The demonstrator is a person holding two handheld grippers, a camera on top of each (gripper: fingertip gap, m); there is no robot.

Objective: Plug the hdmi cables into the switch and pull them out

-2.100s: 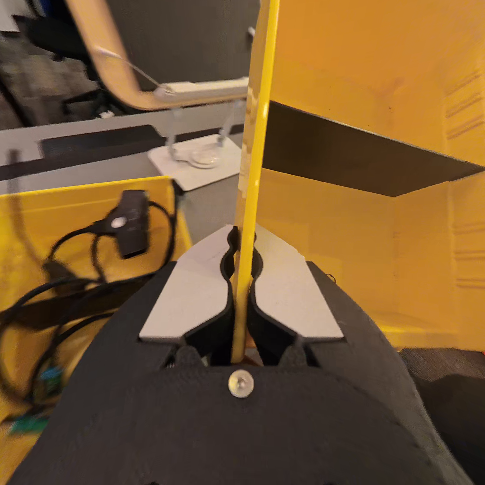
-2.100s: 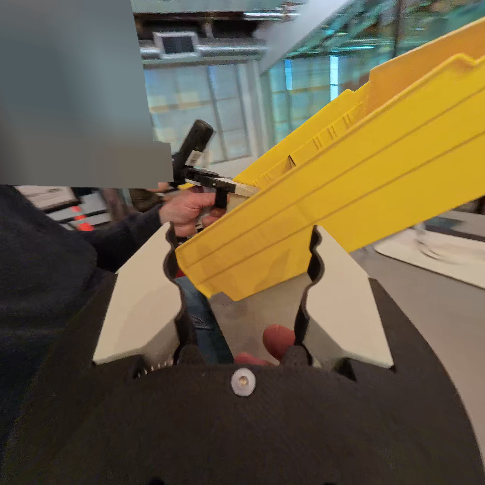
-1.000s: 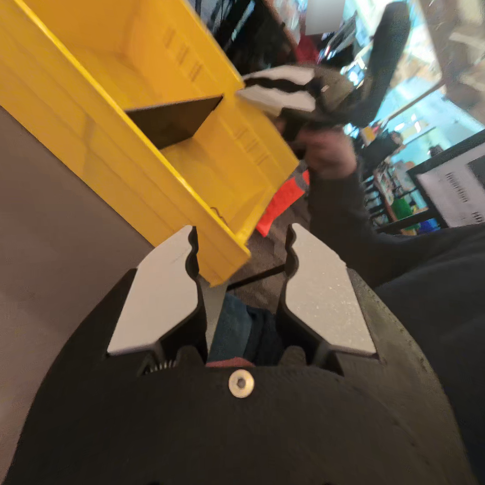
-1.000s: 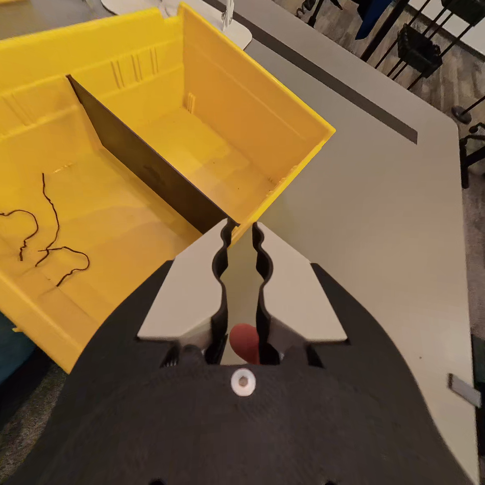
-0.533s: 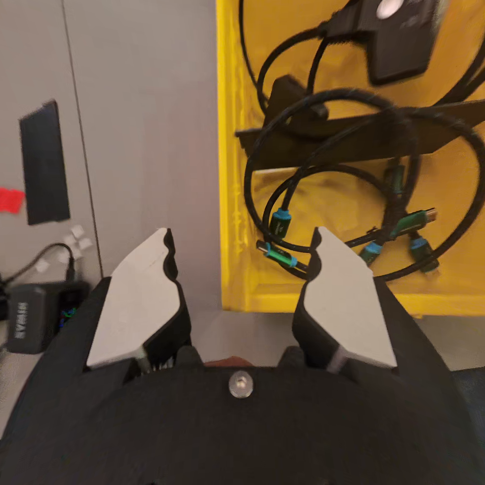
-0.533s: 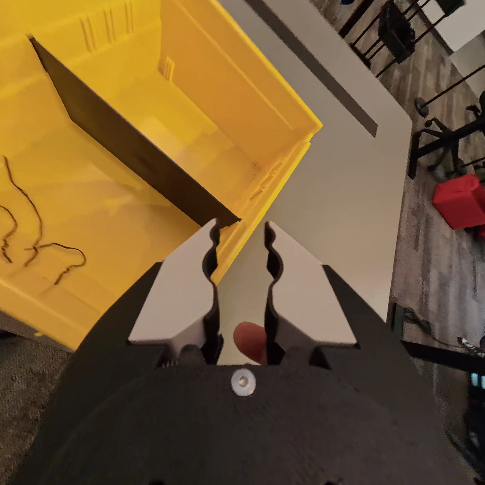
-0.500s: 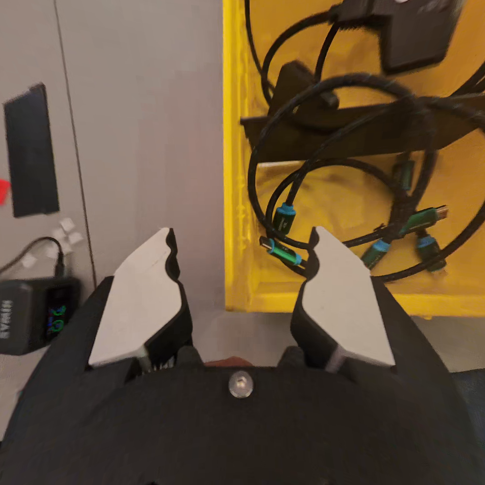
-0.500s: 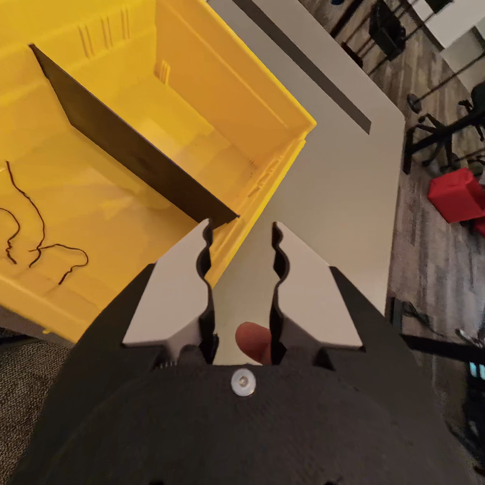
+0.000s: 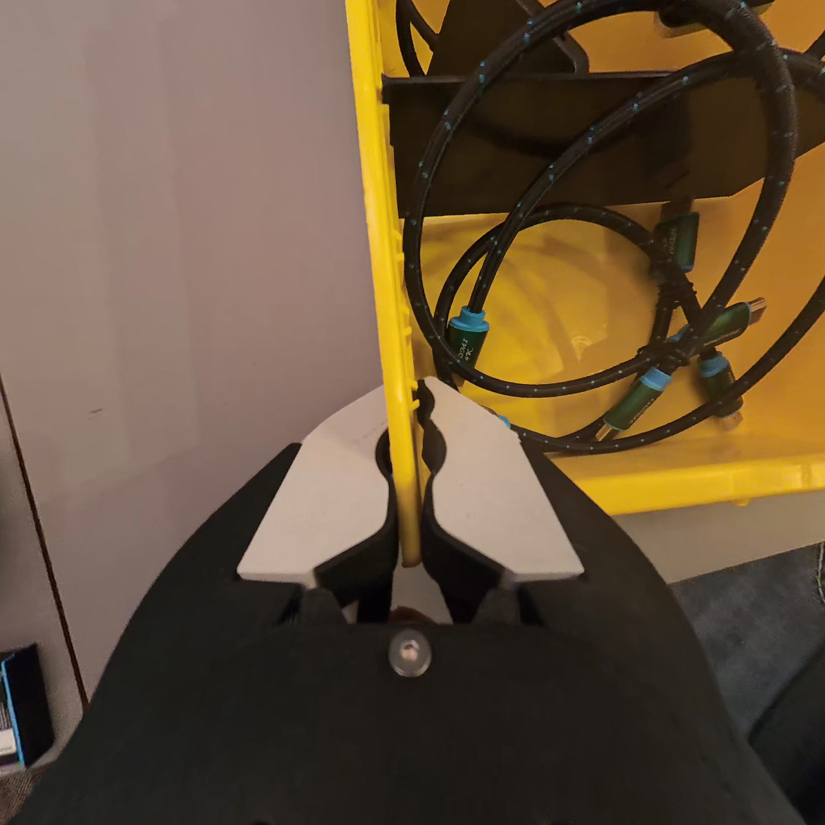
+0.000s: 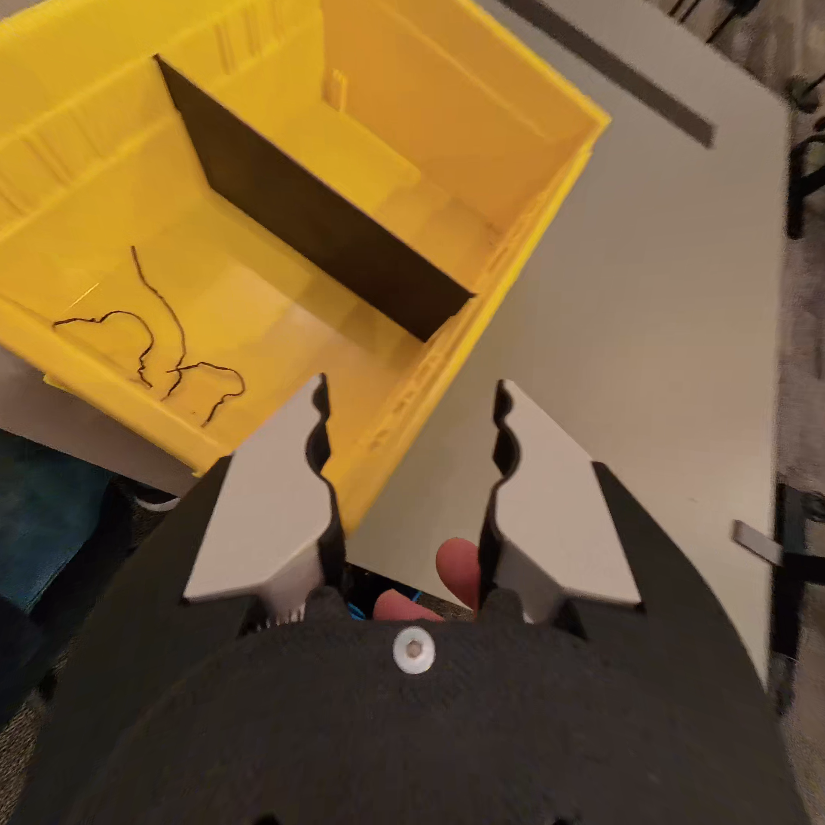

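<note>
Left hand-held gripper [image 9: 408,428], open before, now clamps yellow bin [image 9: 379,223] wall; right hand-held gripper [image 10: 410,402] has widened, empty.

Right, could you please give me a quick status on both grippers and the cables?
Left gripper shut on yellow bin wall. Right gripper open, empty. HDMI cables tangled in bin, unplugged.

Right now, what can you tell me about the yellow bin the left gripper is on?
The yellow bin looks like moulded plastic, open-topped, standing on a grey table at its near edge. A black divider splits it crosswise. Braided black HDMI cables with green, blue-collared plugs coil in the near compartment and loop over the divider. The left gripper is shut on its left side wall.
</note>
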